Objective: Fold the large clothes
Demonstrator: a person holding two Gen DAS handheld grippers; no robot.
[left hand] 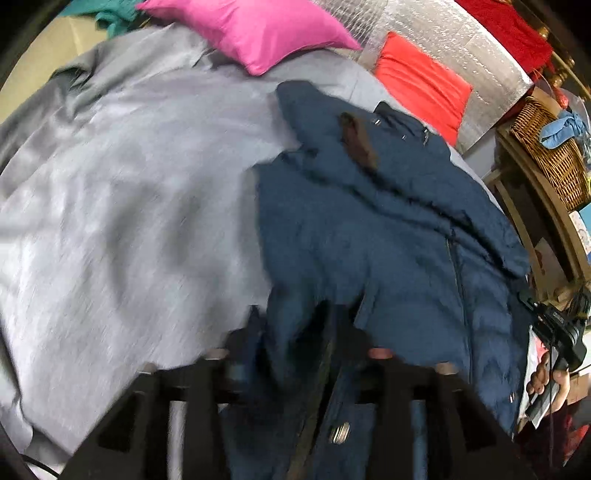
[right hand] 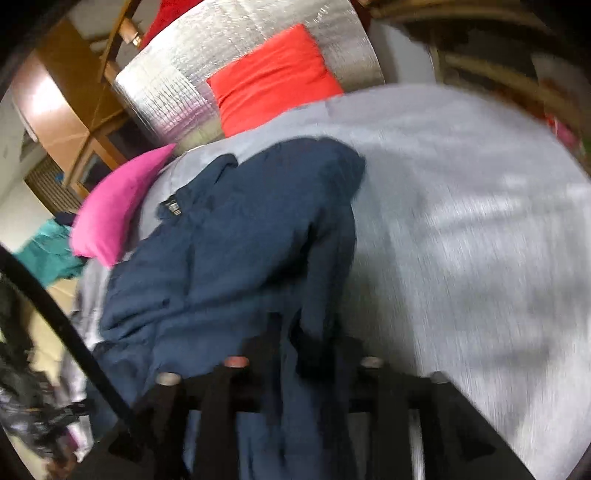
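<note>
My left gripper and right gripper both stand with fingers parted, folds of the blue jacket lying loose between them. Past my fingertips the jacket sprawls over the grey sheet; beyond lie a pink pillow and red pillow.

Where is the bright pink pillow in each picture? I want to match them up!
Left wrist view: the pink pillow is at the top, middle, lying on the grey bedspread.
Right wrist view: the pink pillow is at the left, halfway down, beside the blue jacket.
Shared landmark: the red pillow leaning against the silver headboard.
</note>
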